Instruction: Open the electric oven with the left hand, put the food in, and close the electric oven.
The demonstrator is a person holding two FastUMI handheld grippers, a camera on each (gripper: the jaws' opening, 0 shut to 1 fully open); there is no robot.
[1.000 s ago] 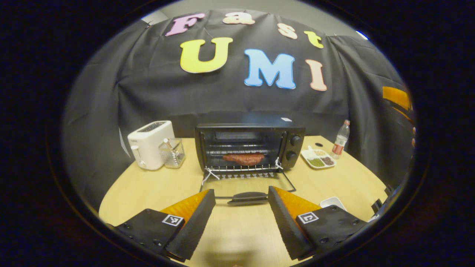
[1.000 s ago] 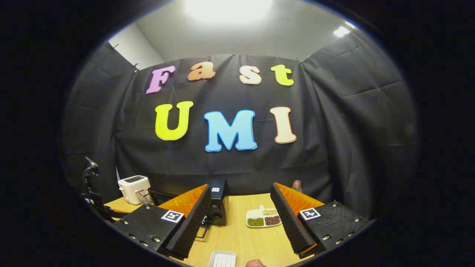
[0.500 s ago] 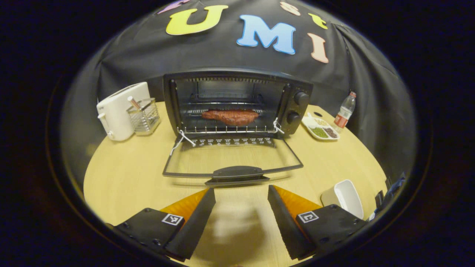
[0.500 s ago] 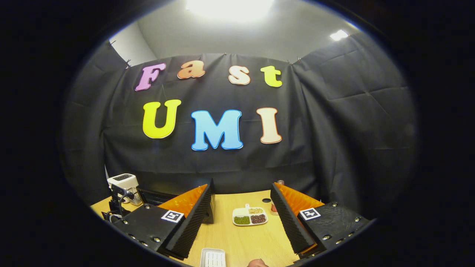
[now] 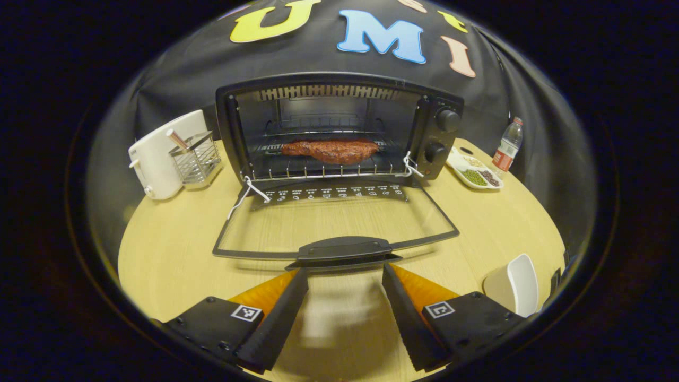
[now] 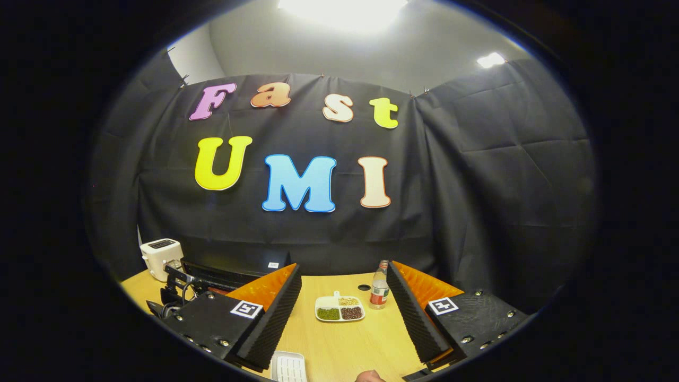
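**Oven open, meat on the rack**

In the left gripper view, the oven (image 5: 339,127) is seen on the table (image 5: 170,249) with its door (image 5: 334,223) folded flat. The meat (image 5: 330,150) is laid on the rack inside. The left gripper (image 5: 345,276) is held spread and empty just before the door handle (image 5: 344,249). The right gripper (image 6: 344,281) is likewise spread, holding nothing, above the table by a divided dish (image 6: 339,309) and a bottle (image 6: 379,292).

Staged recording booth, black cloth wall (image 6: 477,175) draped behind a round pale wooden table (image 5: 175,249), white toaster (image 5: 154,156) beyond the jaws
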